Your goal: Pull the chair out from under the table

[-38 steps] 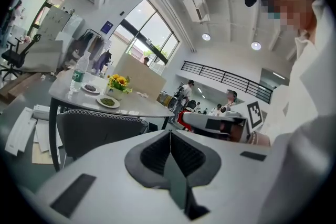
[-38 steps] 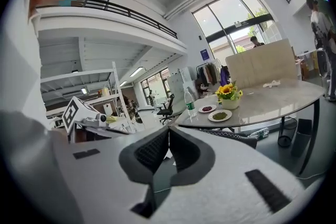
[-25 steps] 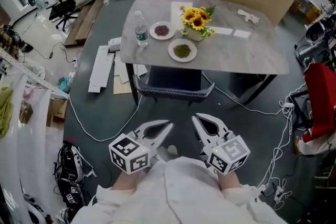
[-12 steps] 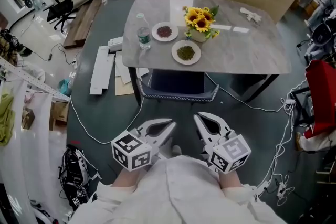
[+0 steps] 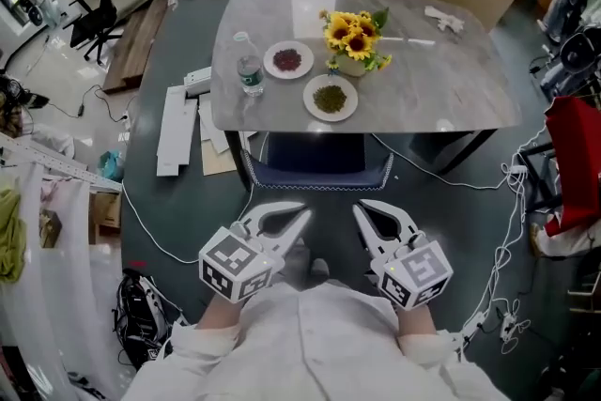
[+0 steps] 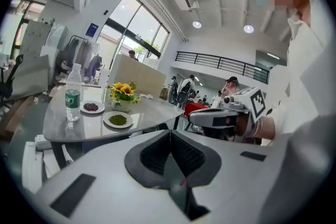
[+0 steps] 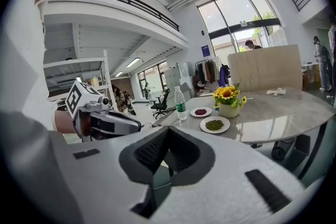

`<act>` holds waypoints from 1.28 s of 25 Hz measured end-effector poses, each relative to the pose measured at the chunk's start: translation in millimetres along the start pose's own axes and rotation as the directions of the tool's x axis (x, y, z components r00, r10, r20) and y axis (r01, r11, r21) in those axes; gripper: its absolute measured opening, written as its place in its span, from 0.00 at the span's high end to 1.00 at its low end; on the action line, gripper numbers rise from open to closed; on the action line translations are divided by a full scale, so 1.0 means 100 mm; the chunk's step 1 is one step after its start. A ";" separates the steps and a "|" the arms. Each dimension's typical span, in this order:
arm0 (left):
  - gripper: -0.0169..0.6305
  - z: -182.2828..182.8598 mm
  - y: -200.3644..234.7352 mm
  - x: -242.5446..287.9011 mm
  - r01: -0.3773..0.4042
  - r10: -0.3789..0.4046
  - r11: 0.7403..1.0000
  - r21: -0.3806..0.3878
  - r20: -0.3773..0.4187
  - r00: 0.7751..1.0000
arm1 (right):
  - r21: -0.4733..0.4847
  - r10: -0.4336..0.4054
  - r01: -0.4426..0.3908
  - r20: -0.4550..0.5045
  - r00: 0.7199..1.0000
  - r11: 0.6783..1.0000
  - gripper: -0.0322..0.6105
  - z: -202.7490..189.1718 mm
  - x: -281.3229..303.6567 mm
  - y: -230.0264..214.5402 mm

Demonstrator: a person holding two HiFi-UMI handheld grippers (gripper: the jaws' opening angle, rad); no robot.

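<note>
Left tool (image 5: 299, 219), right tool (image 5: 361, 209): jaws of both pressed together, empty, side by side near person, well short of chair (image 5: 315, 162). Chair tucked under near edge of bench (image 5: 451, 94). Risks: closed jaws cannot take chair back. Hard tug may jolt bench, toppling bottle (image 5: 249, 69) or flower vase (image 5: 350, 61). Floor cable (image 5: 427, 178) may snag chair leg.

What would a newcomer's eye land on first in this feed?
The yellow sunflowers at the middle of the table. Then the dark chair tucked under its near edge, with the left gripper and right gripper shut and empty, short of it.
</note>
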State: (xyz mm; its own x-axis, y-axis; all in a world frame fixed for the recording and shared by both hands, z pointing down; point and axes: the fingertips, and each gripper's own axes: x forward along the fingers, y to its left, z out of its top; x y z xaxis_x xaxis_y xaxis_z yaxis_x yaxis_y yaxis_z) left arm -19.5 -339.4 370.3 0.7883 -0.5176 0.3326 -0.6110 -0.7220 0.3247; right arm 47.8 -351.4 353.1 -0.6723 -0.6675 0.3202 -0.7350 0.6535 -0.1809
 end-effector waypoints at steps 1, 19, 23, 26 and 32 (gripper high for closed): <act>0.95 -0.02 0.05 0.02 -0.013 0.014 0.999 0.033 -0.020 1.000 | -0.001 -0.003 0.003 -0.002 1.000 1.000 0.95 0.00 0.03 -0.03; 0.95 -0.28 0.62 0.28 -0.036 0.102 0.955 0.293 -0.213 0.972 | -0.195 -0.068 0.035 -0.164 0.984 0.980 0.94 -0.20 0.45 -0.29; 0.95 -0.32 0.69 0.35 -0.027 0.113 0.944 0.328 -0.247 0.962 | -0.201 -0.060 0.022 -0.188 0.980 0.979 0.94 -0.23 0.52 -0.30; 0.95 -0.34 0.73 0.41 -0.015 0.106 0.944 0.330 -0.260 0.960 | -0.217 -0.052 0.008 -0.198 0.979 0.976 0.94 -0.25 0.58 -0.32; 0.84 -0.41 0.77 0.49 0.010 0.091 0.947 0.321 -0.298 0.950 | -0.241 -0.019 -0.042 -0.243 0.970 0.970 0.81 -0.34 0.69 -0.32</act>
State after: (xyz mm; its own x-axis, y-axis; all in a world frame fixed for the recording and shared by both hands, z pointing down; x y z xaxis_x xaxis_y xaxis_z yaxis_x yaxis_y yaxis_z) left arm -30.9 -401.3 448.2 0.6721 -0.4208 0.6092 -0.5476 -0.8363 0.0264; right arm 28.4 -406.0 412.8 -0.6170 -0.5730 0.5395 -0.6635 0.7474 0.0351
